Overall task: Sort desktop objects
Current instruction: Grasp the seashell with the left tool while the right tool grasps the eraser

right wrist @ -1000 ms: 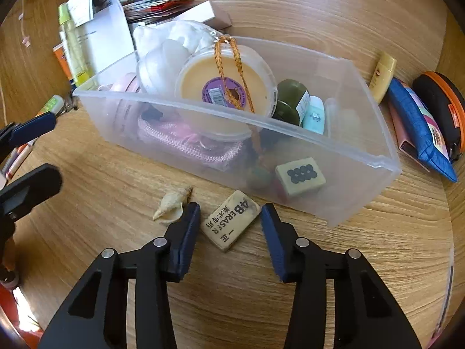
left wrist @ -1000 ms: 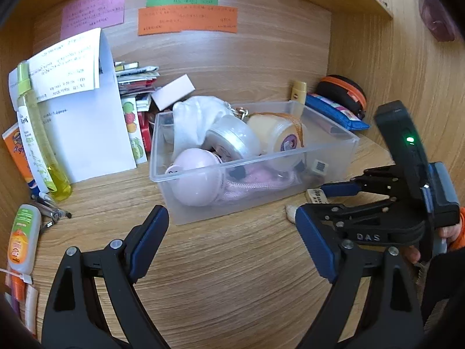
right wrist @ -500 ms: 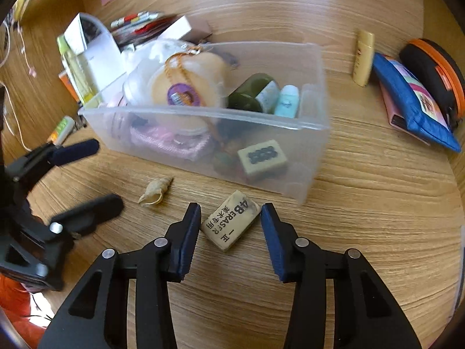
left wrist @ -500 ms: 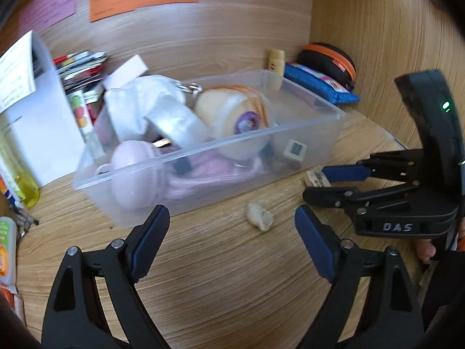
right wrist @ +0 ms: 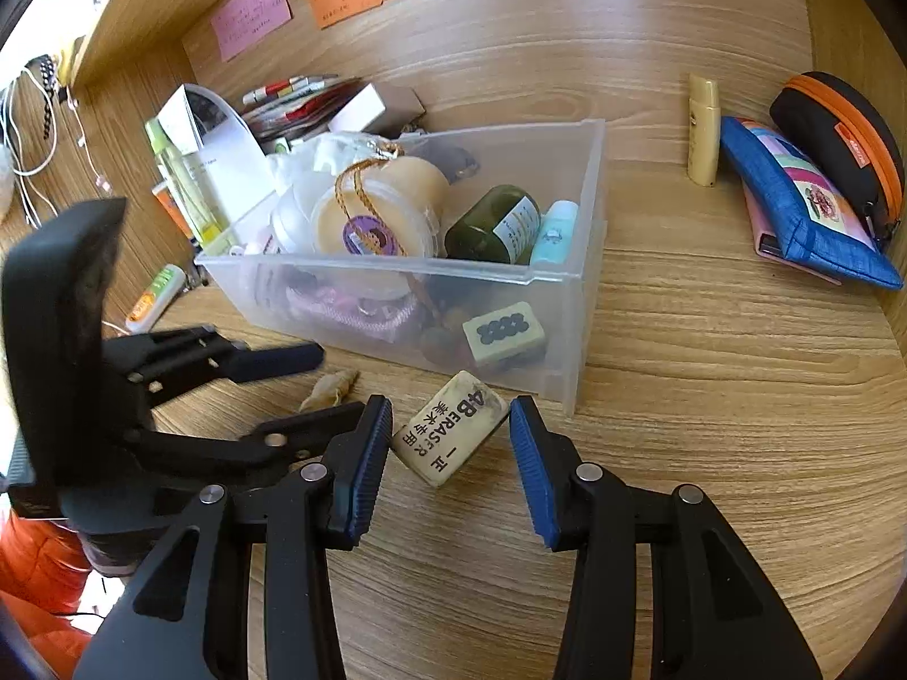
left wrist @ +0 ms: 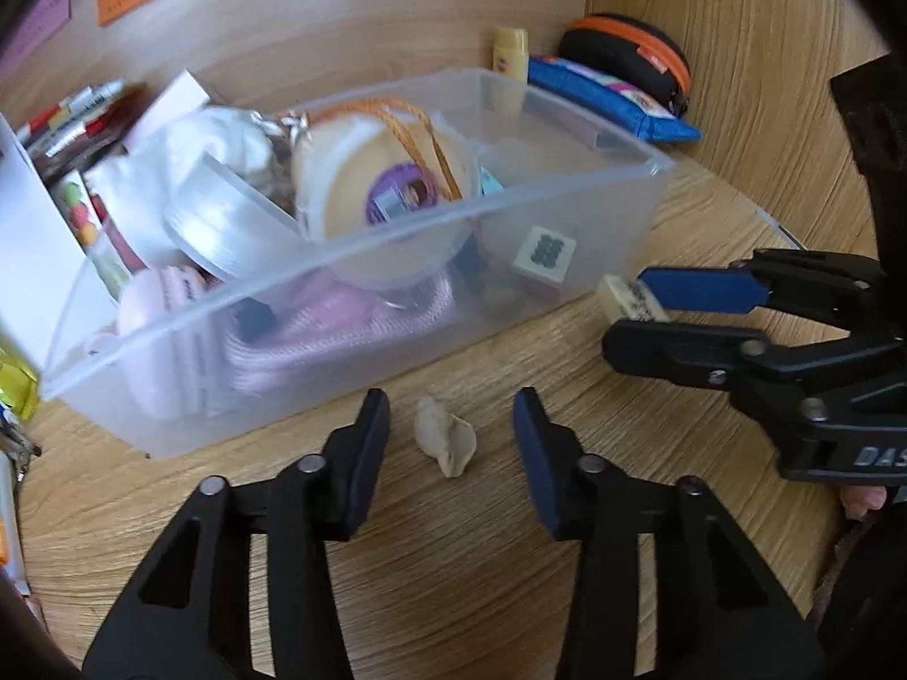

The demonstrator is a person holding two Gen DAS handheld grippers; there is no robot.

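A small beige seashell (left wrist: pixel 445 442) lies on the wooden desk in front of the clear plastic bin (left wrist: pixel 397 238). My left gripper (left wrist: pixel 450 436) straddles it. Its jaws are closing, and a gap still shows on each side of the shell. My right gripper (right wrist: pixel 450 430) is shut on a worn white eraser (right wrist: pixel 453 436) with black print. The eraser sits diagonally between the blue pads, near the bin's front right corner (right wrist: pixel 567 396). The left wrist view also shows the eraser (left wrist: pixel 632 297) pinched in the right gripper (left wrist: pixel 629 306).
The bin holds a round yellow tub (right wrist: pixel 374 215), a green jar (right wrist: pixel 493 224), a mahjong tile (right wrist: pixel 504 331) and pink cord. At the right wall lie a blue pouch (right wrist: pixel 805 215), a black-orange case (right wrist: pixel 844 136) and a yellow tube (right wrist: pixel 703 136). Papers and bottles (right wrist: pixel 187 170) stand at the left.
My left gripper has come in over the shell and its jaws have narrowed from wide apart to close around it. My right gripper has kept the eraser and swung right, rising slightly.
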